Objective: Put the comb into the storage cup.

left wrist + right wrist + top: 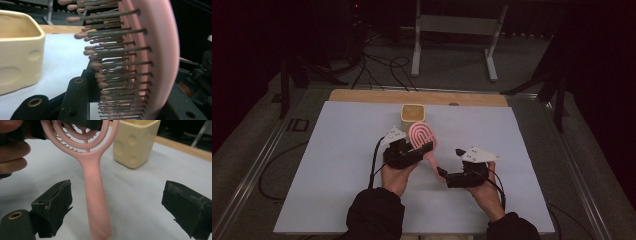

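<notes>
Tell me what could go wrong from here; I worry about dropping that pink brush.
1. The right gripper stands open around the brush handle, so the left gripper, clamped on the brush head, carries it alone; the brush may tilt or slip.
2. The cream cup sits close behind the brush; a swing could knock it.

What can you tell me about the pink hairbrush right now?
The pink hairbrush looks like matte plastic: an oval, open head of concentric loops on a central rib, set with thin dark bristles with rounded pinkish tips, and a long plain handle. The left gripper is shut on the head, holding it off the white table cover, beside the cream cup. The handle runs between the right gripper's open jaws, whose pads stand clear of it.
</notes>
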Demonstrator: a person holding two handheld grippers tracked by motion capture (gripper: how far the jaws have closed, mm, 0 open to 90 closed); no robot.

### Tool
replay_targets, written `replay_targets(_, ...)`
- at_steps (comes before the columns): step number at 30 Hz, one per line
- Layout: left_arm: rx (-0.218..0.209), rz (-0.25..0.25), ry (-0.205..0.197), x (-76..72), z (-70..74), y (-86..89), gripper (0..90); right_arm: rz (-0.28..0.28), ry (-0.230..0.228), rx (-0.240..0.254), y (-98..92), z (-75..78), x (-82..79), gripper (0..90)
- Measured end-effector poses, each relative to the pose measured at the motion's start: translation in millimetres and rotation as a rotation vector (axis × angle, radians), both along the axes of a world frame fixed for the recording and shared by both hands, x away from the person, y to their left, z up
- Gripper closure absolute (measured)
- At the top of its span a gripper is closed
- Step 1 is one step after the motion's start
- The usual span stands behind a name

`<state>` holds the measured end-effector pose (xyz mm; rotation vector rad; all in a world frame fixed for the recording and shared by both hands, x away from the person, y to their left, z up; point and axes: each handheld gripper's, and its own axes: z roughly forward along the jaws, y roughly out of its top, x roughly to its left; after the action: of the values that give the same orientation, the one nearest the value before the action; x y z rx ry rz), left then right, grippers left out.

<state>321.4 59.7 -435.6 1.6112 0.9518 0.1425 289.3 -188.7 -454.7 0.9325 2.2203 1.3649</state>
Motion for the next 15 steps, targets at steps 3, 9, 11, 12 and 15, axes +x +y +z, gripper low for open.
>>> replay_targets(3,-0.005,0.013,-0.003,1.1,2.3,4.5,63.2,-0.010,-0.025,0.034,-10.1,0.7,-4.8,9.1)
replay_targets(9,0.007,0.030,-0.010,3.5,7.0,10.5,63.2,-0.054,-0.042,0.057,-32.3,-3.4,-12.2,9.1)
replay_targets(11,0.004,0.032,-0.012,4.1,8.6,11.4,63.2,-0.065,-0.046,0.066,-39.5,-5.6,-14.1,9.1)
replay_targets(12,0.004,0.032,-0.012,4.1,8.6,11.4,63.2,-0.065,-0.046,0.066,-39.5,-5.6,-14.1,9.1)
replay_targets(15,0.007,0.032,-0.021,5.0,11.4,12.4,63.2,-0.096,-0.071,0.070,-49.9,-10.3,-18.8,9.1)
